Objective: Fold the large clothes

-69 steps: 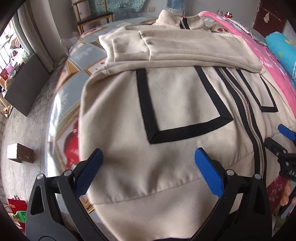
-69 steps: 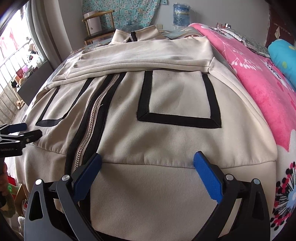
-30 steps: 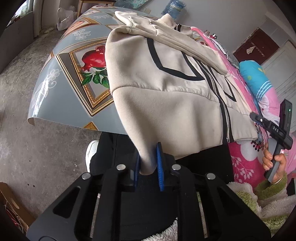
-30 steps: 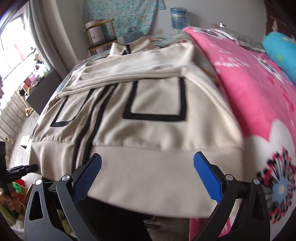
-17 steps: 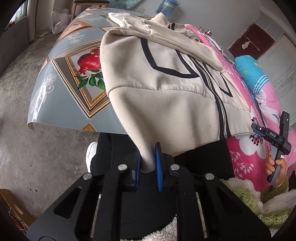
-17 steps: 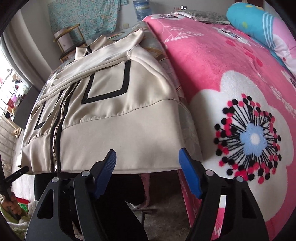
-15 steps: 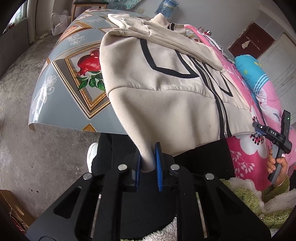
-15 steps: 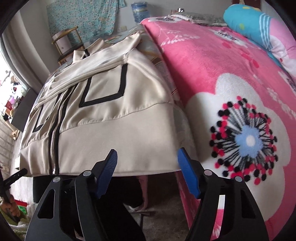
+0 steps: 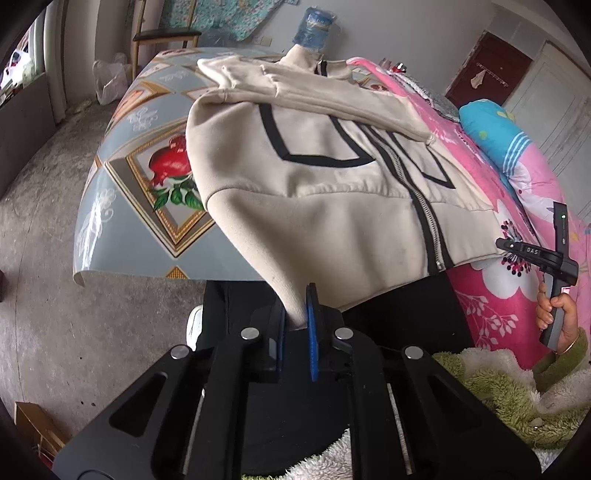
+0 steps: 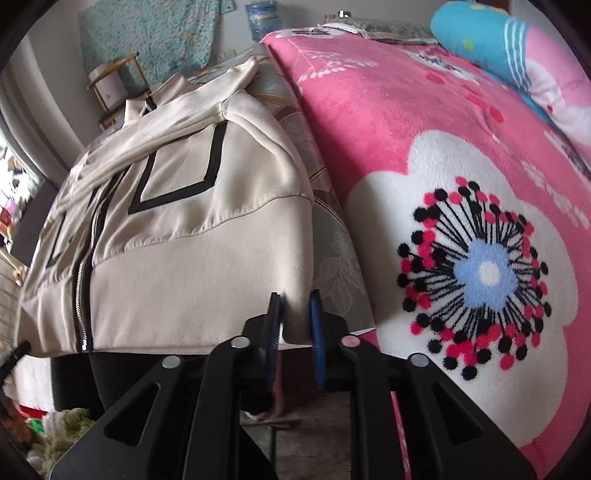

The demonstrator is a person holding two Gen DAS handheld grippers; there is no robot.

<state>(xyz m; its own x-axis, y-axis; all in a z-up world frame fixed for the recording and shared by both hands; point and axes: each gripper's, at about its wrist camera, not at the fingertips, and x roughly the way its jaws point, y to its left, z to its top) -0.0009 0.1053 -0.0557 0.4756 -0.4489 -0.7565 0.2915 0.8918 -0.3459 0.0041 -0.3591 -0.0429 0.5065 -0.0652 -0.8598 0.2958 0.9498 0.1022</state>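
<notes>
Nearest us, our left gripper [image 9: 295, 325] is nearly shut, still closing the last little way, its blue pads [image 9: 312, 332] pinching one bottom corner of the cream jacket [image 9: 332, 206] and holding the hem drawn off the worktop's edge. Our right gripper [image 10: 295, 321] has closed to a narrow gap on the opposite hem corner (cloth sits squeezed between its blue pads [image 10: 316, 332]). Beyond the grippers the jacket lies front-up on the patterned worktop [image 9: 122, 184], its zip [image 9: 424, 218] running away from us between black-trimmed pockets, both sleeves folded across the chest, collar at the far end. Just beside it lies a pink flowered blanket [image 10: 461, 184], with a blue pillow [image 10: 480, 33] farther back.
</notes>
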